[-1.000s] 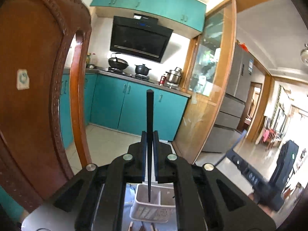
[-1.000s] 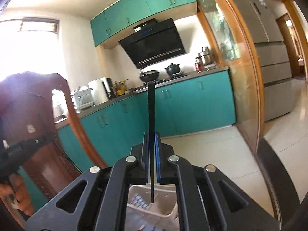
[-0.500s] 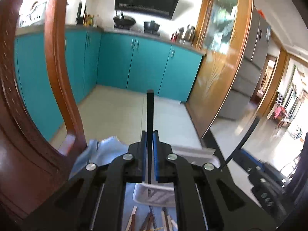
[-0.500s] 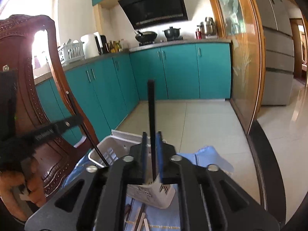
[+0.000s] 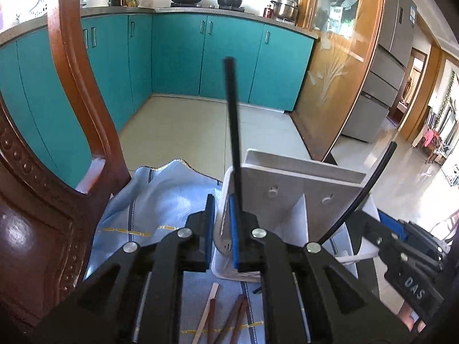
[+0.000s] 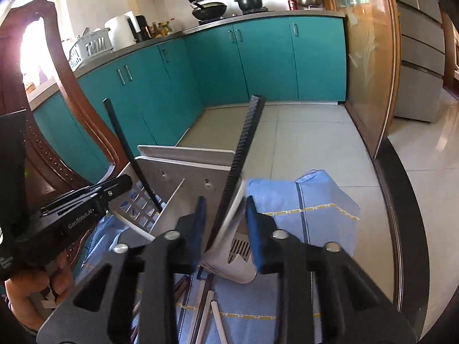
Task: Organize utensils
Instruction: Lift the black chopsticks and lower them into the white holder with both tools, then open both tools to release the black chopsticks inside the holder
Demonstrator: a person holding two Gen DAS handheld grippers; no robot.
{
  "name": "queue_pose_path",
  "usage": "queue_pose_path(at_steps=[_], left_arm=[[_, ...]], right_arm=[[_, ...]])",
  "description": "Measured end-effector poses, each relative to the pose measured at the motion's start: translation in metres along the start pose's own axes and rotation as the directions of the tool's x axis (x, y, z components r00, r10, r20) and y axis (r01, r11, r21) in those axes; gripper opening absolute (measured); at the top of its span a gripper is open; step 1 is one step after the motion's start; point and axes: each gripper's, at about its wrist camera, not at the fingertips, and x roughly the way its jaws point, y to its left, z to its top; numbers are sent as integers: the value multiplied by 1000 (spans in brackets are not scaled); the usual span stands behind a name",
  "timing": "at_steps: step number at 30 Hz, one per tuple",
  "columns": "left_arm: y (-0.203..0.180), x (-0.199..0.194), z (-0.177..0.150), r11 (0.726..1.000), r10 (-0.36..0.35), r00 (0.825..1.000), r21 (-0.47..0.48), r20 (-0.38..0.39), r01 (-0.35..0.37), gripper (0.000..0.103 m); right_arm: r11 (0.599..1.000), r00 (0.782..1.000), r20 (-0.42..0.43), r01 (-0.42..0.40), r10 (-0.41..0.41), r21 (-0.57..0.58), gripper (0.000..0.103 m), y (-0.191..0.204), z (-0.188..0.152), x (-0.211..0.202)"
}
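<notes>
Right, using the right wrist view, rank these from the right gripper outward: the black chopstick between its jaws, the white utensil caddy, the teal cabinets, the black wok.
1. Black chopstick, between the open jaws.
2. White utensil caddy, just ahead, slightly left.
3. Teal cabinets, across the floor.
4. Black wok, on the stove above them.

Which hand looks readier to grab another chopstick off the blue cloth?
Probably the right. The right gripper is wide open, its black chopstick standing free in the white holder, with loose chopsticks just beneath. The left gripper gapes less, and the other chopstick leans on one pad.
</notes>
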Motion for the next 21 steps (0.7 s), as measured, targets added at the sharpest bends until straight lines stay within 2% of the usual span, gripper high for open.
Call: queue_pose_path(at_steps=[8,12,14,18,21], left_arm=[[4,-6,-5,1000,-25,1000,12,-15,25,13],[7,-2,-8,1000,-11,1000,20,-8,11,16],[9,-2,-7,1000,-13,1000,7,-10,13,16],[14,-1,-6,1000,-17,1000,-3,-5,17,17],[13,-1,-8,1000,-12,1000,4,-1,12,17]], right_arm=[[1000,1000,-3,-7,7,3,21,0,2,-2],[999,1000,-19,10,-11,-35,21,9,1,-5],[999,1000,-8,-1,1,-40,25,11,3,-6],[999,997,71,12,-10,-33,41,6,11,-11],[1000,992,125,10,-7,-18,43,1,23,-11]])
